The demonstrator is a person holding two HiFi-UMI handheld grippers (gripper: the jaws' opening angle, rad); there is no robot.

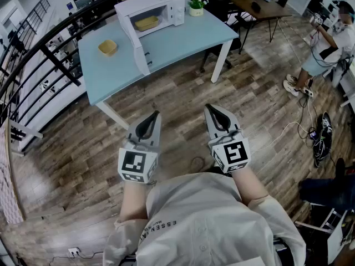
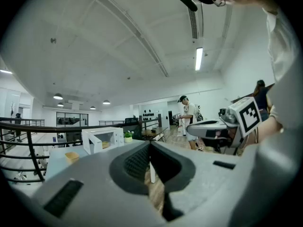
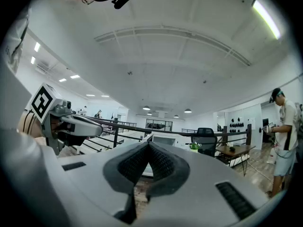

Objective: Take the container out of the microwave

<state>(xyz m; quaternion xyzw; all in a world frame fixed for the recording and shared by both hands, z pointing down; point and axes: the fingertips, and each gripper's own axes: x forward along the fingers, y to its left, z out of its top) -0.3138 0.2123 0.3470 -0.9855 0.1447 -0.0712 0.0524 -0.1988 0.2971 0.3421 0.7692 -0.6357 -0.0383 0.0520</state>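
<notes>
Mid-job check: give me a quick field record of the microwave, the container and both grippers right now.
microwave: on the blue table, door open
container: yellow, inside the microwave
other items: yellow bowl on the table, potted plant beside the microwave
left gripper: shut, empty, short of the table
right gripper: shut, empty, short of the table
status: container not yet taken out

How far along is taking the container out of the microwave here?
Done: the microwave door already stands open. In hand: nothing; the left gripper and right gripper are both shut and empty, held over the floor short of the table. Left: reach in, grasp the yellow container still inside, and bring it out.
</notes>
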